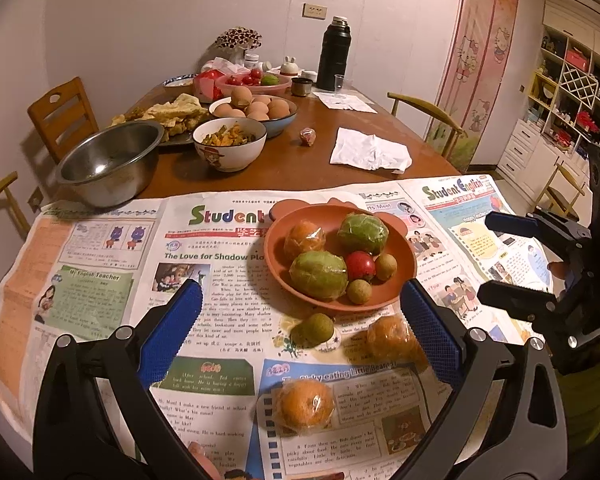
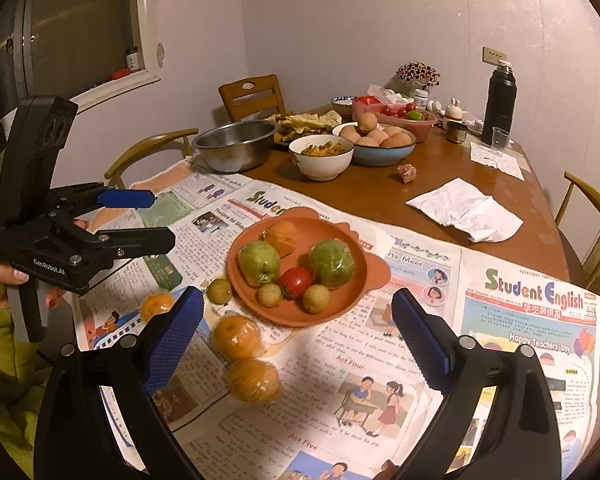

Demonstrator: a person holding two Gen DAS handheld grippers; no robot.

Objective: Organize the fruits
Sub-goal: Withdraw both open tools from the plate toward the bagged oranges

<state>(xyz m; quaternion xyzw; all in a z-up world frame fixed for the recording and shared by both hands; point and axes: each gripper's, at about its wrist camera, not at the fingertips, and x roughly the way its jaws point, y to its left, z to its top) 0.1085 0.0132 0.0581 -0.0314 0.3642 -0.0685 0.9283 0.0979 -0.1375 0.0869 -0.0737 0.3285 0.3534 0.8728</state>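
The terracotta plate point(image 1: 404, 276) sits just ahead of both pairs of fingers, carrying two wrapped green fruits point(image 1: 318, 275), a wrapped orange point(image 1: 304, 236), a red tomato point(image 1: 360, 265) and two small brown-green fruits point(image 1: 359, 291). Off the plate, on the newspaper point(image 1: 100, 280), one small green fruit point(image 1: 312, 330) lies just short of the rim, between the left gripper point(image 1: 300, 322)'s fingertips. A wrapped orange point(image 1: 392, 340) rests against the inner side of its right-hand finger, and another point(image 1: 306, 404) lies closer in, between the finger shanks. Those fingers stand wide apart, gripping nothing. The right gripper point(image 2: 298, 322) is spread wide too, nothing pinched; two loose oranges point(image 2: 236, 338) lie just inside its left-hand finger, and a third point(image 2: 156, 306) sits beyond that finger.
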